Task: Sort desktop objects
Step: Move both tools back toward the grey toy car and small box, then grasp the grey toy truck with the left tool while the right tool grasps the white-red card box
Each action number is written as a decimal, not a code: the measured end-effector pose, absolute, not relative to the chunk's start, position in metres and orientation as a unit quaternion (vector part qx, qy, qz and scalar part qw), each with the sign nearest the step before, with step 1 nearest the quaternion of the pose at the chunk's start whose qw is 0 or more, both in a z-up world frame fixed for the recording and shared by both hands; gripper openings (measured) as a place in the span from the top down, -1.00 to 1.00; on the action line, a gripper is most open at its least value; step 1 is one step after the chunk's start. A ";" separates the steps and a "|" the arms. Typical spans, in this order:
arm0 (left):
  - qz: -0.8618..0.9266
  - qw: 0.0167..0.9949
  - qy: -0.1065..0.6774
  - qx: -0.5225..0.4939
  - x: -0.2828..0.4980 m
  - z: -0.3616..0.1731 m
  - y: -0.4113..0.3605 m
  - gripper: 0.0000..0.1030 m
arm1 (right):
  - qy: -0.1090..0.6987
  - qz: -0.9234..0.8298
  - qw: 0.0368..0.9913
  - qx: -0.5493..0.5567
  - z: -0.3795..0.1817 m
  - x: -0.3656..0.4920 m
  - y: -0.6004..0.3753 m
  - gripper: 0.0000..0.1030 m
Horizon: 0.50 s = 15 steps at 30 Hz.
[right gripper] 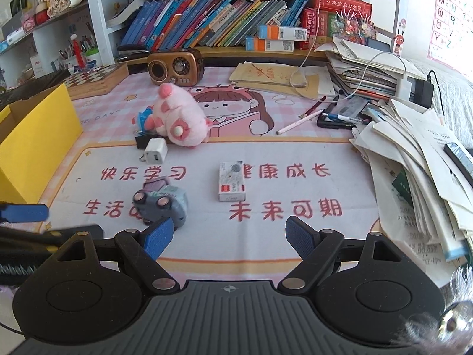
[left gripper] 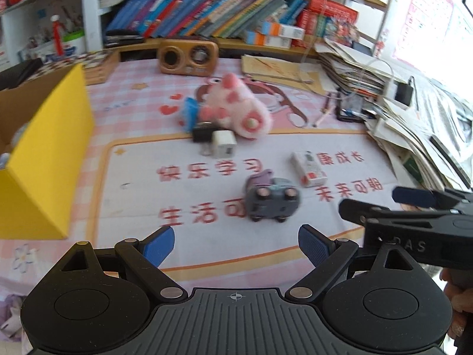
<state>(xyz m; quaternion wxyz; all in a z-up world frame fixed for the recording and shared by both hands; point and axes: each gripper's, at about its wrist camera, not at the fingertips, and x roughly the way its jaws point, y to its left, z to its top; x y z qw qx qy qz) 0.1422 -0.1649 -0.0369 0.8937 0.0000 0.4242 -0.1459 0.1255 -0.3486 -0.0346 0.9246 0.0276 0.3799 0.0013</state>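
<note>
Both jaws apart and empty above the bench, toy car nearest.
Grey toy car (right gripper: 161, 204) lying tipped, wheels showing, just ahead of left gripper (left gripper: 236, 247) and beside right gripper (right gripper: 229, 236); probably light, hard, smooth plastic, so best pinched across the body sides, not the wheels.

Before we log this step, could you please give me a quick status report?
Left gripper and right gripper open, empty. Grey toy car untouched on mat, nearest. Nothing blocking it.
</note>
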 end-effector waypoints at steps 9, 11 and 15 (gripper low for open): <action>-0.159 0.895 0.415 0.022 0.166 -0.054 -0.198 -0.79 | 0.395 -0.009 0.918 0.030 -0.042 0.150 -0.379 -0.34; -0.157 0.895 0.417 0.031 0.172 -0.061 -0.205 -0.79 | 0.396 -0.003 0.918 0.031 -0.043 0.155 -0.382 -0.35; -0.155 0.893 0.420 0.036 0.182 -0.073 -0.217 -0.76 | 0.399 0.005 0.916 0.024 -0.044 0.163 -0.384 -0.34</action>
